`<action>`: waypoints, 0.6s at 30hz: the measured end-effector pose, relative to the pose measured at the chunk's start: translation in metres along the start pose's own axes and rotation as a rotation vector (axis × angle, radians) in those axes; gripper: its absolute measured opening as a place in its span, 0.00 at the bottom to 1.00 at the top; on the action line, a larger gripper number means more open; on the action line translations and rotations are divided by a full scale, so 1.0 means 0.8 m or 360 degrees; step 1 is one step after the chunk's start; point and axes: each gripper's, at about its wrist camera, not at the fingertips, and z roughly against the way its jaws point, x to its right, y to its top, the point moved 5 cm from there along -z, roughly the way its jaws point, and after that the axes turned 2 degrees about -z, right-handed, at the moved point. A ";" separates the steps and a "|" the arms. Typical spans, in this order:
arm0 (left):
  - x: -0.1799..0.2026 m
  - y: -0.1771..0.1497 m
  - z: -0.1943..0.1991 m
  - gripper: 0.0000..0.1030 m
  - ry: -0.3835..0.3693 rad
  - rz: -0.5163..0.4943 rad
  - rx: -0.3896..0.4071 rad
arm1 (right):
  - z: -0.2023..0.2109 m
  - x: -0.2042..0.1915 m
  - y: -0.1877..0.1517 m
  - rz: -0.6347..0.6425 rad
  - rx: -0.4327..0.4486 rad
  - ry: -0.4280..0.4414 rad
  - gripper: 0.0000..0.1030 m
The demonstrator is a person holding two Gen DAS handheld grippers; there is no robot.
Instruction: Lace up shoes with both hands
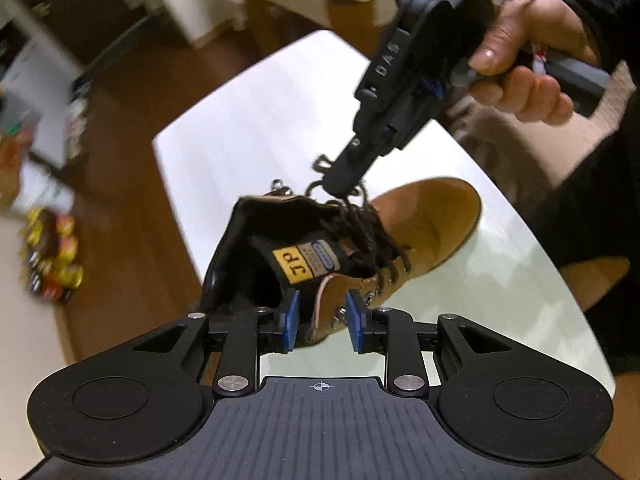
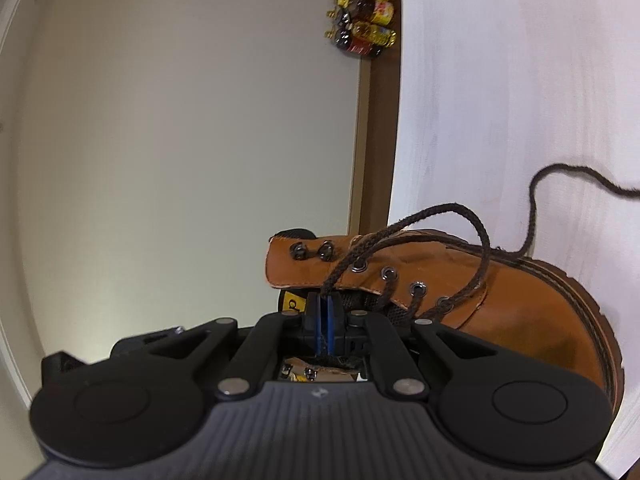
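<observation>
A tan leather boot (image 1: 424, 220) with a black lining lies on the white table (image 1: 280, 100). My left gripper (image 1: 323, 320) stands open astride the boot's near eyelet flap, and its blue pads (image 1: 291, 320) do not press the leather. Over the tongue, my right gripper (image 1: 342, 186) is shut on the dark brown lace (image 1: 356, 220). In the right wrist view the boot (image 2: 520, 320) lies on its side. The lace (image 2: 400, 232) runs from the eyelets into the shut right gripper (image 2: 323, 304). Its other end (image 2: 580, 172) trails loose on the table (image 2: 500, 80).
A person's hand (image 1: 528, 52) in a dark sleeve holds the right gripper's handle. Several bottles (image 1: 52, 264) stand on the wooden floor beside the table, and the right wrist view shows these bottles (image 2: 364, 20) too. The table edge runs close to the boot's heel.
</observation>
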 end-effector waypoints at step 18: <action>0.043 -0.037 -0.012 0.19 -0.0130 -0.0745 0.0104 | -0.015 0.016 -0.035 -0.0049 0.0196 -0.0042 0.04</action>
